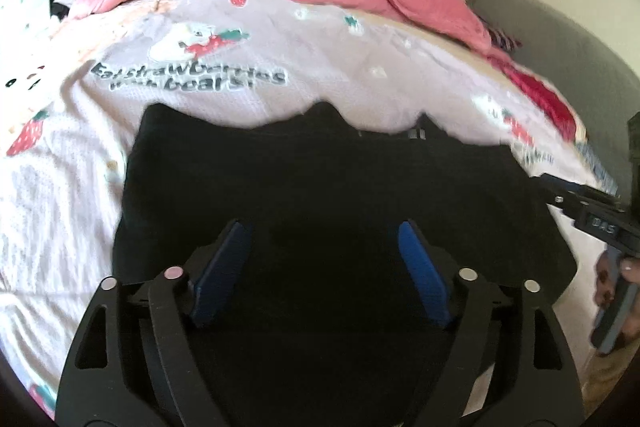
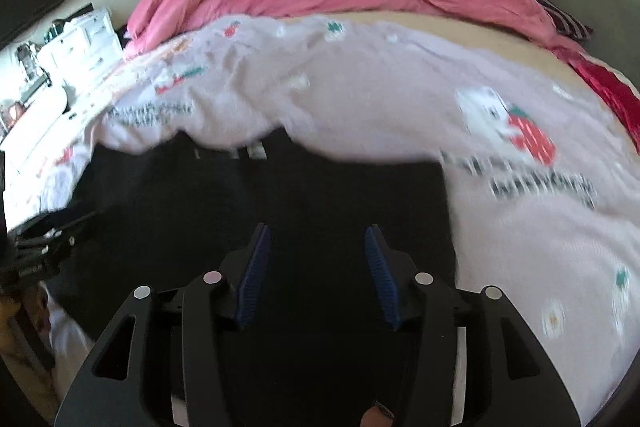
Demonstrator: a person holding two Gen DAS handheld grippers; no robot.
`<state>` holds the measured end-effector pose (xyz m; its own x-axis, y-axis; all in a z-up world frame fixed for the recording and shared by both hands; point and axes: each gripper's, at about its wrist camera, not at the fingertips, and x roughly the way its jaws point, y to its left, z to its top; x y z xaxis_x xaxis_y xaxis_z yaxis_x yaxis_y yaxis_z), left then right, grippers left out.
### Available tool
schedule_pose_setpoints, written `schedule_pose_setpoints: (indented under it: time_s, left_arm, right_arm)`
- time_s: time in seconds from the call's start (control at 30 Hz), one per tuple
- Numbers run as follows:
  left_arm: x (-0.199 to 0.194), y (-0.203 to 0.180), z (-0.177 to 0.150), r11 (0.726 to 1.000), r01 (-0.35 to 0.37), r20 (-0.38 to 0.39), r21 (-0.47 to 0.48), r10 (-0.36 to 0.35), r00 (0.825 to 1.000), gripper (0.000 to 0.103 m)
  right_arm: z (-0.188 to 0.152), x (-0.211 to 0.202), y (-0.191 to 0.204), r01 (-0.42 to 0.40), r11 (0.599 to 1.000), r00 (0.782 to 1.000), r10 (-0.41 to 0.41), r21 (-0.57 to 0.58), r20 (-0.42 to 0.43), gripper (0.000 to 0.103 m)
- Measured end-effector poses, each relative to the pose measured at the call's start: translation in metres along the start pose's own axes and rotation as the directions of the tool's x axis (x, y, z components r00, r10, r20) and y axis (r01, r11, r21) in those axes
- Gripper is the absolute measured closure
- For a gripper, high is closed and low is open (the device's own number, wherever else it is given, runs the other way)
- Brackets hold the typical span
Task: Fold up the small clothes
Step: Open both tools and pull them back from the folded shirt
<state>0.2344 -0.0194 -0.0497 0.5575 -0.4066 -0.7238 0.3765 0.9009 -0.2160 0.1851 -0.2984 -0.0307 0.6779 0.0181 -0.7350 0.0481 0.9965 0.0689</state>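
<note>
While we look along the left gripper (image 1: 324,227), its jaws stand wide and empty above the black garment (image 1: 320,179) lying flat on the bedsheet (image 1: 280,27). Only this view shows the right gripper from the side, at the garment's edge. The right gripper (image 2: 318,231) view shows its narrower, empty gap and a dresser (image 2: 80,43).

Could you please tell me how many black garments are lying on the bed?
1. A single black fabric garment lies flat on the pale strawberry-print bedspread, at the near edge of the bed, directly ahead of both tongs. Others may be hidden beneath it.
</note>
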Motion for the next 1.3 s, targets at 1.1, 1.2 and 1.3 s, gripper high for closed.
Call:
schedule_pose_setpoints:
  time_s: [1.1,1.2,1.3]
  left_arm:
    - [-0.069,-0.006,-0.064,0.991,-0.119,-0.104,-0.06,0.112,0.988,0.023]
    - [-0.077,-0.003,-0.066,0.989,-0.131,-0.103,-0.073,0.123,0.987,0.017]
    - [-0.085,0.002,-0.07,0.986,-0.144,-0.101,-0.085,0.136,0.986,0.017]
  right_arm:
    - [-0.107,-0.085,-0.002,-0.035,0.99,0.999,0.037,0.139,-0.017,0.024]
    - [-0.107,-0.093,0.005,-0.045,0.991,0.999,0.046,0.127,-0.001,0.023]
    - [-0.104,-0.101,0.011,-0.049,0.992,0.999,0.047,0.119,0.018,0.012]
